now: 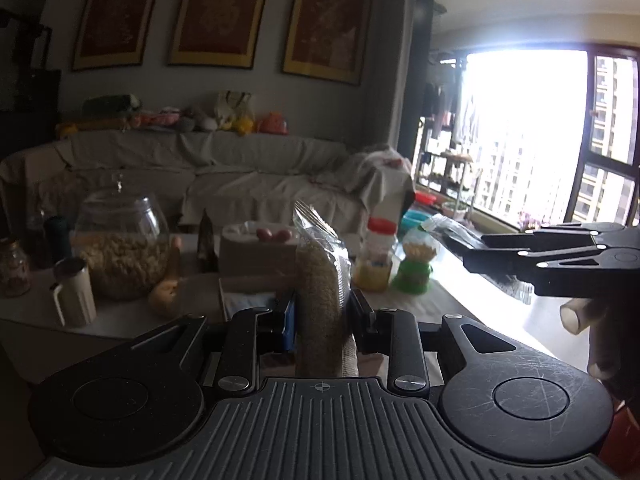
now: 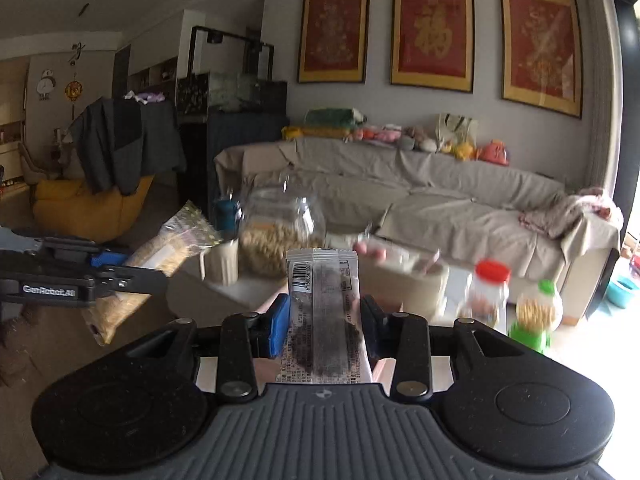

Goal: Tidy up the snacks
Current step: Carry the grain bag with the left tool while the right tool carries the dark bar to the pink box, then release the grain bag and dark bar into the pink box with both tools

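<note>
Left hand-held gripper (image 1: 322,312) pinching a clear bag of pale grains (image 1: 320,280) upright between nearly closed pads, bag top fanning out toward 12 o'clock. Right hand-held gripper (image 2: 326,316) clamping a silvery snack packet (image 2: 324,312) with a barcode, jaws narrow, packet standing up between blue and black pads. Both snacks being carried in the air, above and short of the tabletop (image 1: 120,316).

Further out, at 10 o'clock in the left wrist view, sitting on the tabletop: a cream mug (image 1: 74,296) and a round glass jar (image 1: 122,248) half full of puffed snack. At 12 o'clock, a cardboard box (image 1: 256,260); at 1 o'clock, a red-capped bottle (image 1: 376,256) beside a green-based jar (image 1: 414,268). Beyond, at 12 o'clock, a covered sofa (image 1: 240,168).

Risks, judging from here: grain bag held only at its lower part, so likely sagging or slipping if swung fast; slick packet possibly sliding out of the pads; crowded tabletop inviting a knock against the glass jar or bottle while lowering either snack.
</note>
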Demonstrator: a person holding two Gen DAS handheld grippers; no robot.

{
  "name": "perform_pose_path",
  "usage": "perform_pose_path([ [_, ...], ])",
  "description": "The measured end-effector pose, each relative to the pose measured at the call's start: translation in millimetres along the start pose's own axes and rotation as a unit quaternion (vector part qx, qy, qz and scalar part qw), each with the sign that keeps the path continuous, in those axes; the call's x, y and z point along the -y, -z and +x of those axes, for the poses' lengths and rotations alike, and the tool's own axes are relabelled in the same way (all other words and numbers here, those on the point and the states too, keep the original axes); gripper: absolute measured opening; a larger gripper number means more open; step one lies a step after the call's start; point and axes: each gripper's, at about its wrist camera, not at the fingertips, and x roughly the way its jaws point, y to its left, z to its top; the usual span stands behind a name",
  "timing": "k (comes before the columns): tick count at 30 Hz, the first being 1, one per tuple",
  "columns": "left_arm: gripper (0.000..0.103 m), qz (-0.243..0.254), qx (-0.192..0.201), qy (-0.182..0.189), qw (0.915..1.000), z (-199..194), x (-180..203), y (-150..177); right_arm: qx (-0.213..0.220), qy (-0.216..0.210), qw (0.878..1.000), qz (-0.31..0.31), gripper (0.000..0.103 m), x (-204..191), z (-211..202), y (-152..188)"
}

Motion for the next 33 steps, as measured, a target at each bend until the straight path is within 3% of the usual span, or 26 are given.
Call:
perform_pose_path([
  [4,0.032,-0.045,-0.021,0.026,0.9984,59,-12,-15,0.008,0.031,0.999,0.007,0.037,6,22,-28],
  [9,0.032,-0.099,-0.054,0.062,0.9918,154,-19,-3,-0.014,0.063,0.998,0.012,0.038,20,55,-38],
  [12,0.033,-0.122,-0.120,0.091,0.9810,214,-28,17,-0.037,0.080,0.996,0.014,0.037,28,77,-34],
  [14,0.033,-0.116,-0.156,0.069,0.9785,239,-32,37,-0.057,0.089,0.994,0.024,0.037,34,91,-29],
  [18,0.033,-0.108,-0.116,0.028,0.9869,235,-48,48,-0.091,0.087,0.991,0.048,0.037,47,116,-12],
  [22,0.033,-0.114,-0.084,0.003,0.9899,206,-62,38,-0.124,0.053,0.985,0.104,0.038,61,152,-2],
  [25,0.033,-0.094,-0.086,-0.032,0.9913,178,-66,40,-0.154,0.018,0.976,0.151,0.038,64,187,5],
  [28,0.033,-0.102,-0.095,-0.027,0.9899,157,-72,50,-0.192,-0.014,0.962,0.196,0.038,61,226,19],
  [33,0.033,-0.103,-0.112,-0.029,0.9880,148,-73,64,-0.215,-0.012,0.956,0.199,0.040,47,282,30],
])
